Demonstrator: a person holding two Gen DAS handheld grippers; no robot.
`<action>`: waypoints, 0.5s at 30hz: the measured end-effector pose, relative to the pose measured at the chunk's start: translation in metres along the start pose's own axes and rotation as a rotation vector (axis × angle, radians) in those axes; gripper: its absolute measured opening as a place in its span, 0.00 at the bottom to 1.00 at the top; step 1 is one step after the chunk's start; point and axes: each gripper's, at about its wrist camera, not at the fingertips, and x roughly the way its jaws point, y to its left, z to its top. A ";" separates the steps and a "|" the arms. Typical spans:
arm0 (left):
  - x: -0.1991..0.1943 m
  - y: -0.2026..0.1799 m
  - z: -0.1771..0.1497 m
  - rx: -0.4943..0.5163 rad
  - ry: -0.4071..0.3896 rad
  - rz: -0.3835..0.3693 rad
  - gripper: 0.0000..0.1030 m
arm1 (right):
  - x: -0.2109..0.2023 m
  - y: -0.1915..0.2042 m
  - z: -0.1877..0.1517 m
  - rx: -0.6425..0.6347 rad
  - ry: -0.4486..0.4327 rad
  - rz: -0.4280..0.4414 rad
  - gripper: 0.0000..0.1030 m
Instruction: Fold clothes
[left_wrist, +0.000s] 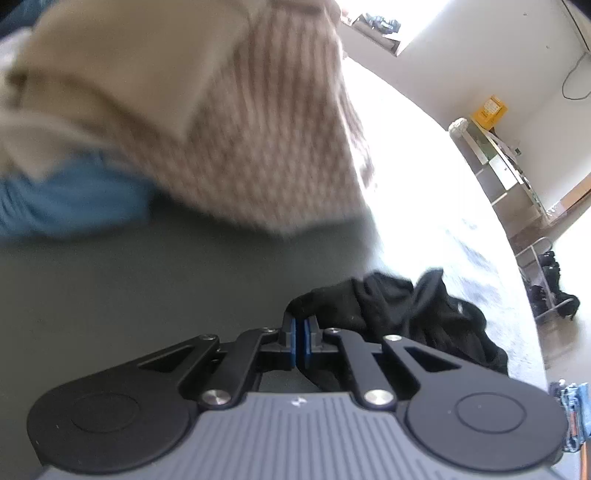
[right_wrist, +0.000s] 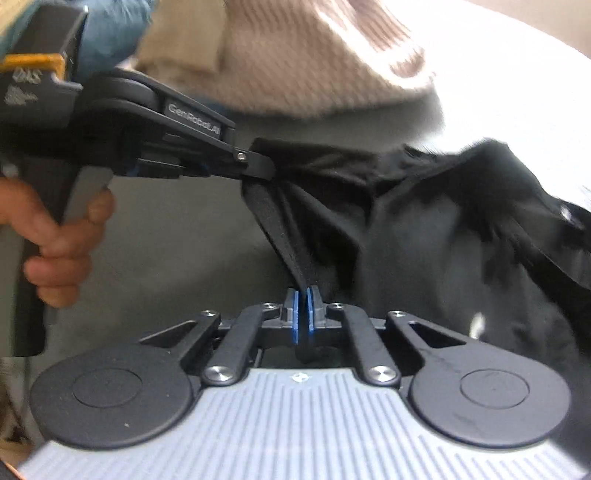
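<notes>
A black garment (right_wrist: 443, 221) hangs bunched between both grippers over a grey surface (right_wrist: 177, 240). My right gripper (right_wrist: 303, 295) is shut on a band-like edge of it. My left gripper (left_wrist: 300, 325) is shut on another edge of the black garment (left_wrist: 406, 306); it also shows in the right wrist view (right_wrist: 258, 166), held by a hand at the left. The rest of the garment droops to the right.
A beige ribbed knit (left_wrist: 266, 140) and a blue cloth (left_wrist: 66, 199) lie piled behind. A beige knit (right_wrist: 303, 55) shows in the right view too. Shelving (left_wrist: 506, 162) and a yellow box (left_wrist: 489, 110) stand by the far wall.
</notes>
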 end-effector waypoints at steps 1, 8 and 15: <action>-0.003 0.004 0.006 0.008 -0.008 0.011 0.05 | -0.001 0.004 0.006 0.018 -0.016 0.033 0.03; 0.016 0.039 0.027 0.050 0.019 0.093 0.08 | 0.045 0.025 0.028 0.129 -0.045 0.158 0.03; 0.011 0.045 0.015 0.050 -0.002 0.116 0.47 | 0.070 -0.001 0.017 0.338 -0.025 0.300 0.18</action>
